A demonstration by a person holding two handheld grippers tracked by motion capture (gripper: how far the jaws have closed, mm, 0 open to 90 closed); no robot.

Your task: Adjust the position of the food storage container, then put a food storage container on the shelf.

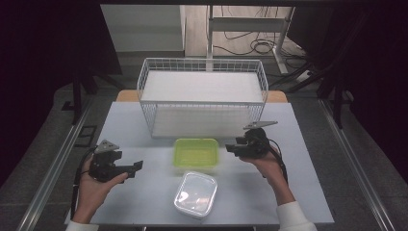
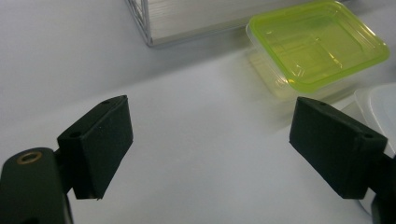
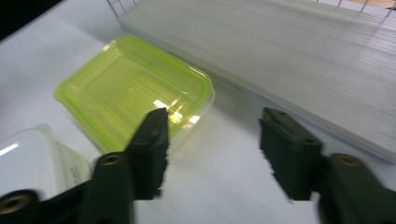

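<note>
Green, translucent plastic makes up the tub [image 1: 196, 152], which sits on the worktop [image 1: 144, 192] at its middle, just near of the wire basket [image 1: 202, 65]. In the right gripper view the tub [image 3: 135, 91] lies beyond the jaws, to their left, with its lid on and light glinting off its top. In the left gripper view the tub [image 2: 317, 44] sits at the far right, close to the basket's corner [image 2: 144, 28].

A clear tub [image 1: 196, 194] with a whitish lid rests just near of the green one, turned slightly, close to the worktop's near edge. Its corner shows at the lower left of the right gripper view [image 3: 32, 158] and at the right edge of the left gripper view [image 2: 378, 100].

The right tongs [image 1: 232, 148] hang just right of the green tub, pointing left toward it. Their jaws stand wide apart, with nothing between the pads; they do not touch the tub.

The left tongs [image 1: 137, 167] are held well left of both tubs, pointing right. Their jaws are also wide, with bare worktop between them.

The basket is white wire, lined with a pale sheet, and takes up the far half of the worktop. Both hands enter from the near edge, one white sleeve [image 1: 293, 216] at the right.
</note>
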